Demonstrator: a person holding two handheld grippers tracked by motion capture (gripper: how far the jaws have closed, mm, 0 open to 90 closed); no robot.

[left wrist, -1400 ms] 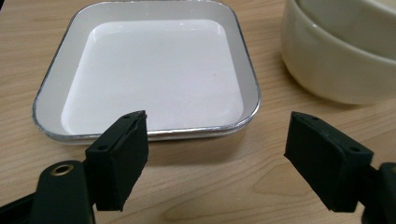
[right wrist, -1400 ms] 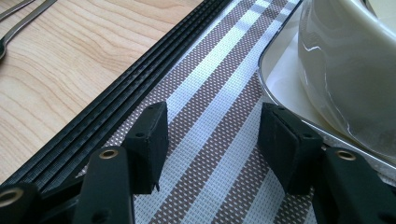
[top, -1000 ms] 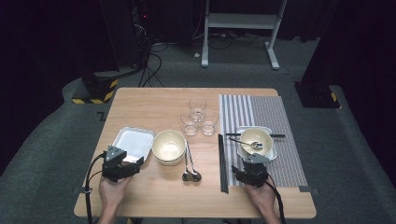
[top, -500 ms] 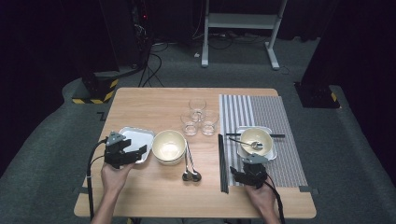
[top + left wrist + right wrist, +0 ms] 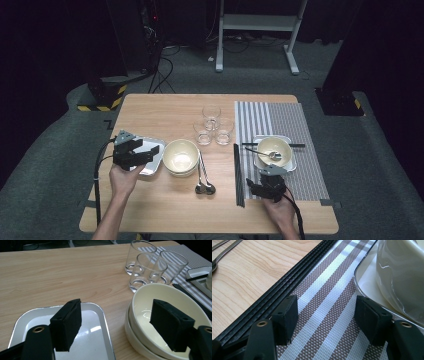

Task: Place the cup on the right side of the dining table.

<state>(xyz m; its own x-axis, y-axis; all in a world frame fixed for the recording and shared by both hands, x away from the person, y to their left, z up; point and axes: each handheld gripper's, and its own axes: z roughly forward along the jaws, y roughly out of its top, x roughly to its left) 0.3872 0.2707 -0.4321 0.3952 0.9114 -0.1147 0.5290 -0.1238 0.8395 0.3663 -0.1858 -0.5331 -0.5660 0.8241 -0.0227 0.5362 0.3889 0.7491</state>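
The left gripper (image 5: 150, 151) hangs over the metal tray (image 5: 153, 167) at the left of the wooden table (image 5: 165, 115), its jaws spread wide with nothing between them. In the left gripper view one pad (image 5: 67, 323) floats above the tray's shiny floor, and the other sits over the stacked cream bowls (image 5: 140, 305) just beside the tray. Behind the bowls stand three clear glasses (image 5: 150, 266), huddled close together. Across the table, the right gripper (image 5: 262, 182) is low over the striped placemat (image 5: 305, 125), and its jaws have just been opening; they stand apart now with only bare mat between them. In the right gripper view the left pad (image 5: 287, 316) rests just beside the black chopsticks (image 5: 287, 280) that lie along the mat's edge, while the right pad (image 5: 369, 317) is up against the rim of the second tray (image 5: 364, 277), which carries a cream bowl (image 5: 402, 272). From the high view that bowl (image 5: 274, 150) has a spoon (image 5: 267, 154) lying in it and a dark stick across the tray behind it. Two more spoons (image 5: 202, 182) lie on the wood between the stacked bowls and the chopsticks.
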